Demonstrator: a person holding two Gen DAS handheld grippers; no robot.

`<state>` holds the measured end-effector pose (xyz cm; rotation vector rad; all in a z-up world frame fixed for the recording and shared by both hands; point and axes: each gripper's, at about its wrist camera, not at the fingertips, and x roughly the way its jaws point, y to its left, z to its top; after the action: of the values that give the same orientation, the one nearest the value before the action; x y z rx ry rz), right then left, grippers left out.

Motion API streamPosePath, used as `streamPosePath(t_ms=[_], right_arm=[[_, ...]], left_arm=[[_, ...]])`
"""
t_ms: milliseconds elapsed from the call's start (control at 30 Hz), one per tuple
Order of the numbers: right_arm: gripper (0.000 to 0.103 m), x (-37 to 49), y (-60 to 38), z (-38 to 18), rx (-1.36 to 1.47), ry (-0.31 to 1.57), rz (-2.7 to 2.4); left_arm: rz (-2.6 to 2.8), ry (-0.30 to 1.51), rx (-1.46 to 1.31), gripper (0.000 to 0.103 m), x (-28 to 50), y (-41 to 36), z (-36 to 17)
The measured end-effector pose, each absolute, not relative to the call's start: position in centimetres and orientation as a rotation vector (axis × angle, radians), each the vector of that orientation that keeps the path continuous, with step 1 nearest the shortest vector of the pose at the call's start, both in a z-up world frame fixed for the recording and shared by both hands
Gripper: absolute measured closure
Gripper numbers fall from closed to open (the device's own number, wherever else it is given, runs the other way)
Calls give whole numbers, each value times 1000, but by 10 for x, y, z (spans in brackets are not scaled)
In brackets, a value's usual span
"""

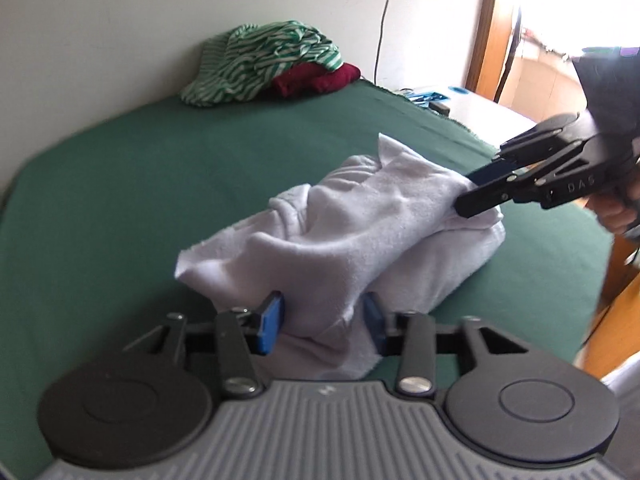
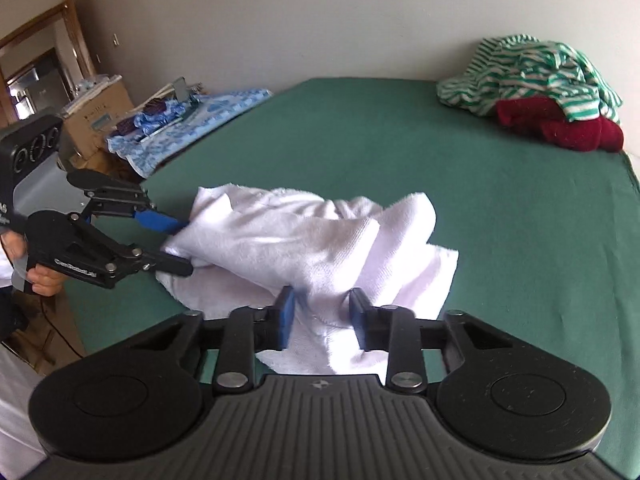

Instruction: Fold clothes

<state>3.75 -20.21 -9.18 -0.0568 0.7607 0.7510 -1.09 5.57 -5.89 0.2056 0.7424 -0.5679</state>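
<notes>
White towel (image 1: 340,236) on bed, betw both tools' fingers; grip prob. loose.

Left gripper (image 1: 325,322): black linkage arms, silver screws, blue pads (image 1: 270,322), ribbed grey housing. Right gripper (image 1: 464,194): same build, white lettering on its side, possibly "DAS". Dark sleeve (image 1: 608,88) above.
</notes>
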Motion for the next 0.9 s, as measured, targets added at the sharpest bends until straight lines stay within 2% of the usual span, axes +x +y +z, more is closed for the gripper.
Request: streamPosePath(t_ms=[33,67,233,333,367,433,500,600,633,667,700,733,767,900], right_arm=[[91,37,-202,-92,-57,777,754],[92,35,-205,-88,-42,777,774],[93,22,-216,-80,-86,806,861],[94,28,-219,-101,-111,883,827],[95,30,-218,-111,-123,904,806],[99,30,-216,-120,-147,932,789],[97,27,-221,-104,-109,901,789],[90,22,-233,-74,-29,815,790],[85,24,-238,-65,23,781,772],[78,27,-242,-61,88,750,750],[75,31,-244,-58,151,729,736],[72,37,-243,-59,209,725,727],[71,43,-238,-63,229,737,726],[71,65,-212,-87,187,827,690]], left_arm=[[-583,738,206,84,-12,55,-57],[-599,734,205,91,-12,55,-54],[-683,729,244,95,-25,59,-49],[-709,763,286,96,-30,57,-57],[-718,774,299,101,-32,56,-60],[-735,797,327,101,-35,55,-65],[-752,820,355,101,-38,53,-71],[-776,796,327,98,-44,59,-50],[-786,772,305,94,-46,61,-39],[-799,730,282,87,-48,63,-27],[-810,690,261,81,-48,64,-15],[-816,662,251,64,-46,63,-10],[-813,658,266,57,-40,58,-12],[-789,672,325,61,-17,40,-29]])
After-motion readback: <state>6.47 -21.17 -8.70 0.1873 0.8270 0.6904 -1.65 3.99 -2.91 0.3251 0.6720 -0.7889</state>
